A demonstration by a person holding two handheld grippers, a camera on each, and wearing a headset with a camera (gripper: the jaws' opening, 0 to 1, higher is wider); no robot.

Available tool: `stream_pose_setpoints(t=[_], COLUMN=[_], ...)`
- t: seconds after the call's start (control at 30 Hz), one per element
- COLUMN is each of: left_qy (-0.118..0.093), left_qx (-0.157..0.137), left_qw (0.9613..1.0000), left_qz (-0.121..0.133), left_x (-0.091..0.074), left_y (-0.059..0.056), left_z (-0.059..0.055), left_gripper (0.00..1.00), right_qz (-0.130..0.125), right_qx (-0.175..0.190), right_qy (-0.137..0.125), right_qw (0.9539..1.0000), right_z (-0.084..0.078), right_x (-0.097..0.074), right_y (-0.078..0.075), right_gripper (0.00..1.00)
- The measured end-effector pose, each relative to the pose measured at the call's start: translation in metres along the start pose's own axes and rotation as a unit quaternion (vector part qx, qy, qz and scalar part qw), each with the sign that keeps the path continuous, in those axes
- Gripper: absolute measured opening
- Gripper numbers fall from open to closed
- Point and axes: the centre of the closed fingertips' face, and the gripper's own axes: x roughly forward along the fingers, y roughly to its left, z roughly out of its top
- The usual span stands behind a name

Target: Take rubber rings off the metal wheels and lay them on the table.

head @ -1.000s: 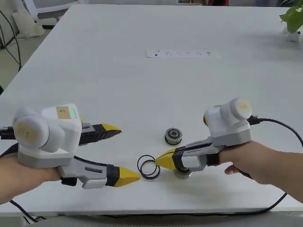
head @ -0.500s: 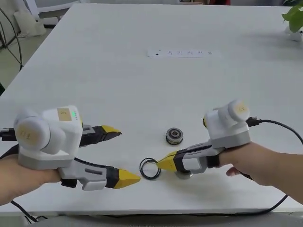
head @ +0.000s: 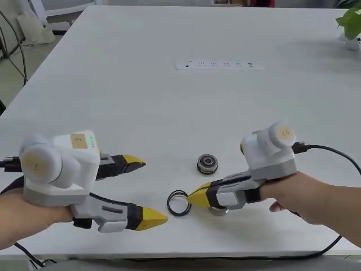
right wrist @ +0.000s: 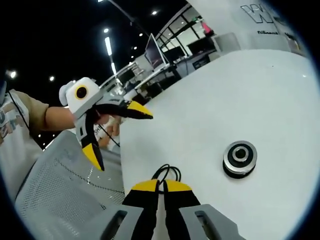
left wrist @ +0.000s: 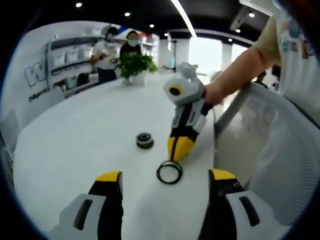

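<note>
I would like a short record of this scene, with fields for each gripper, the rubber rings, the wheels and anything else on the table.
left gripper: open, holds nothing, to the left of the rings in the head view
right gripper: jaws shut, tips at the edge of the rings
rubber rings: black overlapping loops, flat on the table
metal wheel: stands apart, beyond the rings
second metal piece: partly hidden under the right gripper
power strip: far side of the table

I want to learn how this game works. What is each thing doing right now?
Left gripper: jaws open, empty.
Right gripper: jaws shut, tips at the rings.
Rubber rings: off the wheels, overlapping, flat on the table.
Metal wheel: lying flat, with a dark band around it.
</note>
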Motion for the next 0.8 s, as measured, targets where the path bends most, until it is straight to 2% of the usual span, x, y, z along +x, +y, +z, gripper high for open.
stream_pose_setpoints(t=[0.6,0.8], left_qy=[0.004,0.004], left_qx=[-0.001,-0.002], left_qw=[1.0000,1.0000], left_qz=[0.002,0.002], left_x=[0.001,0.002], left_y=[0.002,0.004], left_z=[0.000,0.002], left_gripper=[0.70,0.70], right_qz=[-0.012,-0.015], right_qx=[-0.021,-0.021], right_qy=[0.001,-0.010], right_qw=[0.9997,0.9996], right_z=[0.003,0.010], right_x=[-0.006,-0.012], right_y=[-0.005,-0.007], right_gripper=[0.10,0.12])
